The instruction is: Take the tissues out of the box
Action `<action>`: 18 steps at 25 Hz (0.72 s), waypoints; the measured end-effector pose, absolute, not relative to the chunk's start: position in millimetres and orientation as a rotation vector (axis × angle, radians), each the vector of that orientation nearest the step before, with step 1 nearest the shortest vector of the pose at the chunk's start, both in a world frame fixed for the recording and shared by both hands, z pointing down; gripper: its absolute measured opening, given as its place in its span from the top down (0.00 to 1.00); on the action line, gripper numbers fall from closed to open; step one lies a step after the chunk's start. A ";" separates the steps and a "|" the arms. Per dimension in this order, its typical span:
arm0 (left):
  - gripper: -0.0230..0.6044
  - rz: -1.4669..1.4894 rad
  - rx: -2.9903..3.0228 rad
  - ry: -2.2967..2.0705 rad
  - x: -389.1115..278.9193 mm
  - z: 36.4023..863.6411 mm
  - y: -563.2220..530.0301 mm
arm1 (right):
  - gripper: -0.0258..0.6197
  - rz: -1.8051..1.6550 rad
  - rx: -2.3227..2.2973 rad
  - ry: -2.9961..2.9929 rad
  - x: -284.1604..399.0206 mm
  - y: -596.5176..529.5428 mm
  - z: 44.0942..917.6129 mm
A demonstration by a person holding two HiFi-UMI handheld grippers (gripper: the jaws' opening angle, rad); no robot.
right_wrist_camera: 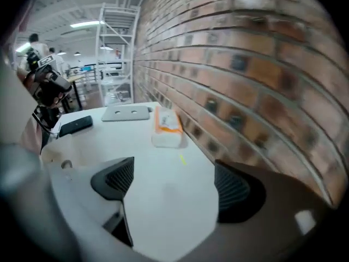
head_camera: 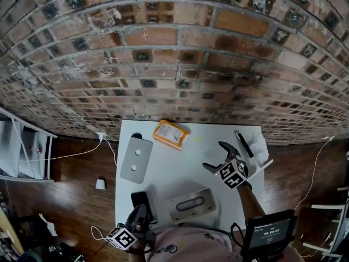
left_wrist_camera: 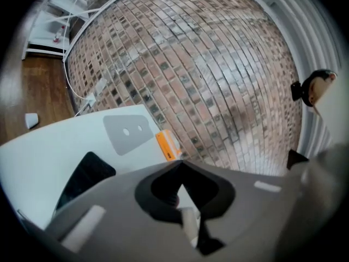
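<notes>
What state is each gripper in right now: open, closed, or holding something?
Left gripper: closed, nothing visible between the jaws.
Right gripper: open, empty, above the white table.

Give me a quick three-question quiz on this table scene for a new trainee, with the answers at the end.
1. True or false: the right gripper has its jaws apart with nothing between them.
2. Which lies nearest the brick wall? A) grey tissue box B) orange tissue pack C) black phone
3. Fill in: the flat grey board has ___ round holes.
Key: 1 true; 2 B; 3 two.
</notes>
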State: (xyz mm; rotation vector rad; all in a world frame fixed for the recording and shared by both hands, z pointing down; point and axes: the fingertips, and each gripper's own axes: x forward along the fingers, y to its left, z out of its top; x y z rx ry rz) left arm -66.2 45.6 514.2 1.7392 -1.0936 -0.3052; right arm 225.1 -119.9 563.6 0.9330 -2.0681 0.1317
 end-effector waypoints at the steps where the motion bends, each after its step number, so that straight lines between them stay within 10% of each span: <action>1: 0.96 -0.306 1.745 -1.092 -66.5 512.7 45.1 | 0.24 0.111 0.881 -2.099 195.4 -133.0 567.8; 12: 0.96 -0.384 1.684 -1.164 -104.9 514.0 56.0 | 0.05 0.186 0.721 -1.988 67.2 -242.9 669.4; 18: 0.96 -0.491 1.721 -1.273 -152.9 486.2 57.9 | 0.36 0.321 0.703 -2.024 78.5 -231.1 647.3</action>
